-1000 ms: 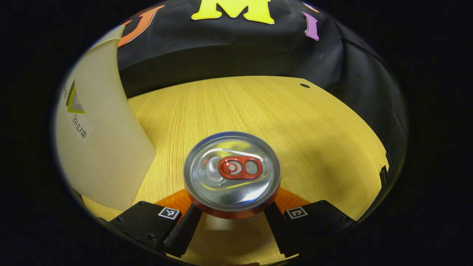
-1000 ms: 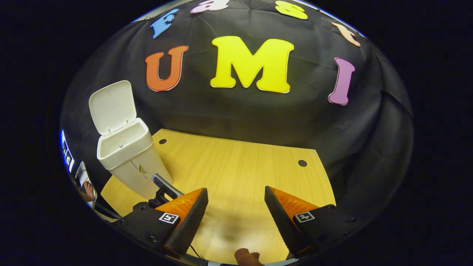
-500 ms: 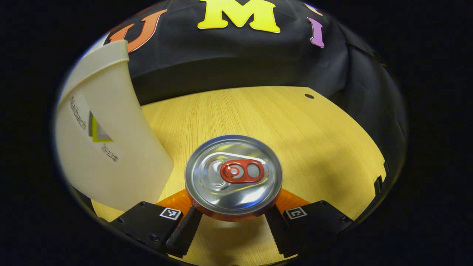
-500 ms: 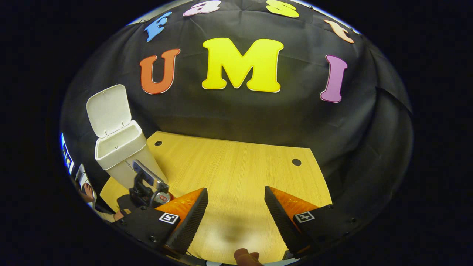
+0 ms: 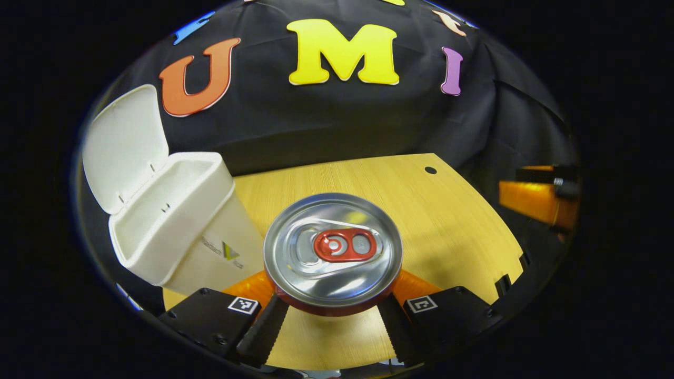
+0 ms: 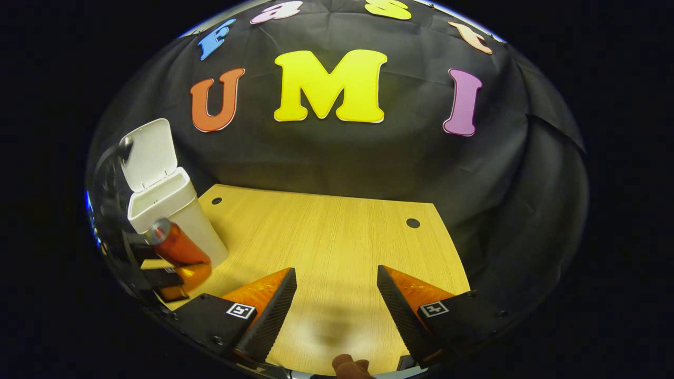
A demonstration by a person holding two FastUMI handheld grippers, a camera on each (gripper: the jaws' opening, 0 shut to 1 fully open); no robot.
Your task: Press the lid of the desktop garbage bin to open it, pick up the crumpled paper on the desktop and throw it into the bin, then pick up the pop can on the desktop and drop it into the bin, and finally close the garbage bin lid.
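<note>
Can (image 5: 333, 252) close to the lens in the left gripper view: silver lid facing the camera, red pull tab lying flat at its middle, a red rim of the body peeking out below. Pinched between the fingers of the left gripper (image 5: 333, 316), one finger (image 5: 263, 329) against its left side and the other against its right. Held in the air above the tabletop (image 5: 432, 221), its shadow falling on the wood to the right.

Just left of the can and a little farther off, bin (image 5: 174, 231): white, tapering toward the base, a small logo on its front wall. Lid (image 5: 124, 142) swung up and back, mouth open; what lies inside cannot be told. Beyond, light wood tabletop with a small dark hole near its far right corner, then the black cloth wall. At the far right edge, part of the other gripper, dim and out of focus.

In the right gripper view, right gripper (image 6: 337, 310) nearest, fingers (image 6: 271, 310) spread wide apart with nothing between them, hanging above bare tabletop (image 6: 326, 237). A fingertip of the holding hand (image 6: 350, 366) at the bottom edge. Farther off at the left, can (image 6: 176, 245) seen from the side, red body tilted, silver top pointing up toward the bin (image 6: 174, 210), held in the left gripper (image 6: 174, 273) in front of the bin's lower wall. Lid (image 6: 150, 152) upright behind the open mouth. Two dark holes in the tabletop near its far edge.
</note>
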